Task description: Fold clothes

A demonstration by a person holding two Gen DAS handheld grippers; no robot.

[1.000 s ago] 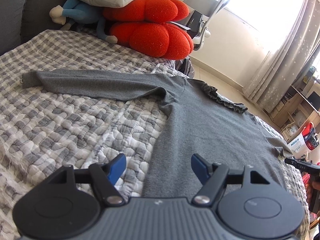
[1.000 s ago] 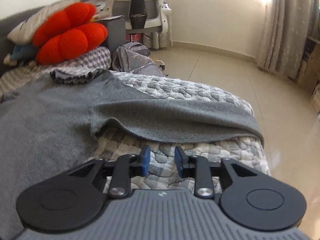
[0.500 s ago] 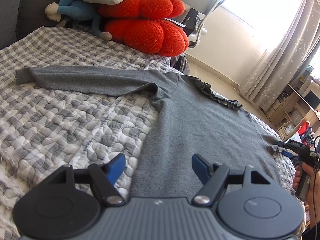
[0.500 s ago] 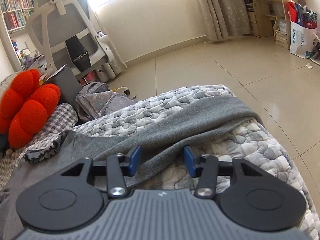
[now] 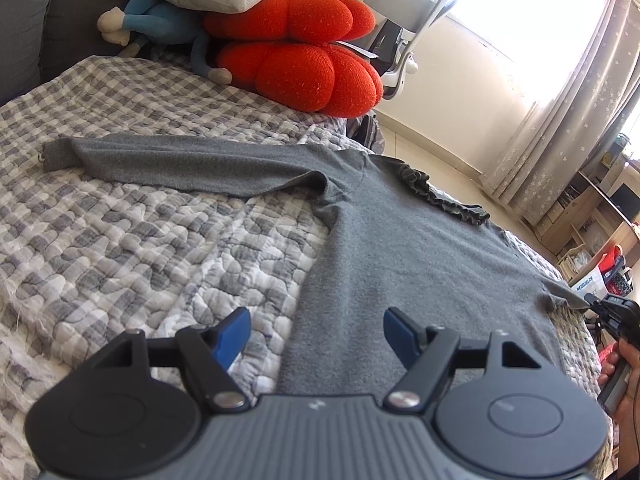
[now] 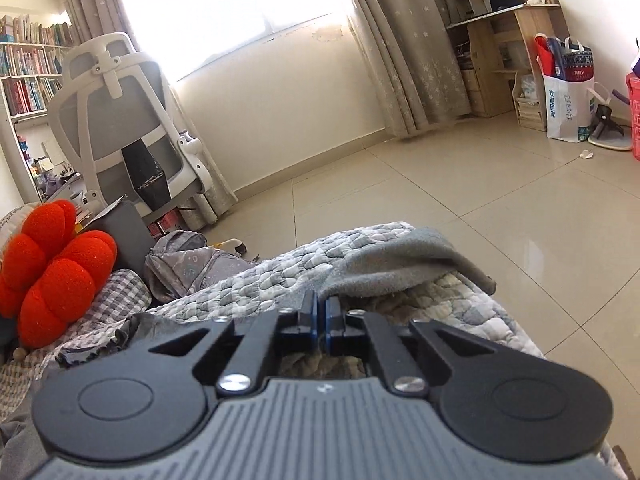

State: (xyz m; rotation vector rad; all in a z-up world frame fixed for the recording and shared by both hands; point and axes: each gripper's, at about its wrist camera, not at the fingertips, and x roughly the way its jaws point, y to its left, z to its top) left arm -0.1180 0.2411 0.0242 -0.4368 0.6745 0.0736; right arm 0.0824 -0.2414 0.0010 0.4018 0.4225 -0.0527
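1. Grey top [image 5: 420,264]: lies flat, front spread on the quilt [image 5: 132,248], frilled collar [image 5: 440,196] at the far side. One sleeve [image 5: 192,162] stretches out to the left; nothing is folded over yet that I can see.
2. My left gripper [image 5: 314,330]: fingers spread wide, holding nothing, hovering over the near left side seam, probably placed to take that edge.
3. My right gripper [image 6: 319,318]: pads pressed together at the underside edge of the right sleeve [image 6: 400,264], apparently pinching its cloth, likely to carry it inward.
4. Edges: the right sleeve hangs over the bed's corner, floor [image 6: 500,208] beyond.
5. Room: bare quilt on the left; red cushion [image 5: 304,64] well clear at the far end.
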